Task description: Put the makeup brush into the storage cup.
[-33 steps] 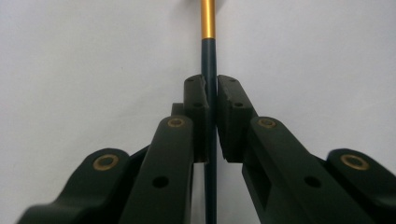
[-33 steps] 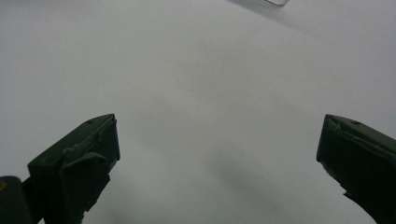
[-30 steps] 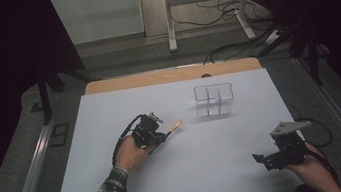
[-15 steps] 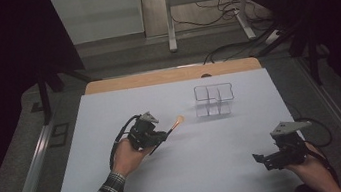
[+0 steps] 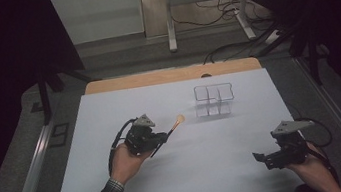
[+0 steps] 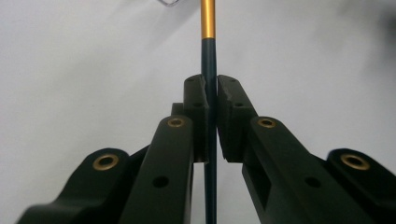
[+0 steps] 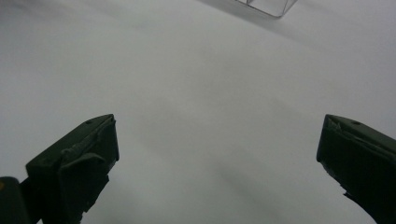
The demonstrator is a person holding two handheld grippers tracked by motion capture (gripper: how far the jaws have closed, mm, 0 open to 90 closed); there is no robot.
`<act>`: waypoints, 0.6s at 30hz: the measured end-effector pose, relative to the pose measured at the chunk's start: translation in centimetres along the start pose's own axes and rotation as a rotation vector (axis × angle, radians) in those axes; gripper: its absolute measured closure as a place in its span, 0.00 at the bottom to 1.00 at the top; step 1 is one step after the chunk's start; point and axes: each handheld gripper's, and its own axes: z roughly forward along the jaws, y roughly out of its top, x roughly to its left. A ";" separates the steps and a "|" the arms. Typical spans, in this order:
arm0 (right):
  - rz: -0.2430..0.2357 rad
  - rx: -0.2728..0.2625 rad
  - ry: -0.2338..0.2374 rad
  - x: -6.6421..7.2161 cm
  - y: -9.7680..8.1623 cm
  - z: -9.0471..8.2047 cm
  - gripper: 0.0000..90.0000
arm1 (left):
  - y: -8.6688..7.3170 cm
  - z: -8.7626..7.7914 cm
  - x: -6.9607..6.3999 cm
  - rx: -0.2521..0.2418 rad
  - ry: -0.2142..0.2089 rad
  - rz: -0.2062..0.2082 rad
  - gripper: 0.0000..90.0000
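Clearly the brush [image 5: 172,128] sits pinched between the left gripper [image 5: 164,138]'s fingers [image 6: 196,107], its dark handle running straight up between them and its gold ferrule [image 6: 208,18] beyond their tips; the pale tip points up and right toward the clear organizer [image 5: 214,100]. It is held just above the white counter [image 5: 209,171], left of centre. The left hand [image 5: 126,163] reaches in low, forearm angled from the bottom edge. The right gripper [image 5: 263,156] rests near the counter's right front, fingers [image 7: 79,158] spread wide, holding nothing. No readable writing shows.

A left gripper [image 5: 162,138] clamps a slim dark brush with a pale orange tip [image 5: 180,119], pointing toward a clear plastic compartment organiser [image 5: 214,100]. The right gripper [image 5: 268,158] rests well apart from it.
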 end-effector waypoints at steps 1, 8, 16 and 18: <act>0.003 -0.006 0.002 0.0 0.0 0.0 0.00 | -0.1 -0.2 -0.1 -0.008 0.000 0.000 0.93; 0.003 -0.019 0.006 0.0 0.1 -0.1 0.00 | -0.7 -1.3 -0.7 -0.050 -0.004 -0.003 0.93; -0.002 -0.024 0.006 0.0 0.1 -0.2 0.00 | -1.4 -2.5 -1.2 -0.094 -0.010 -0.017 0.93; 0.000 -0.026 0.006 0.0 0.1 -0.2 0.00 | -1.6 -2.8 -1.3 -0.104 -0.012 -0.018 0.93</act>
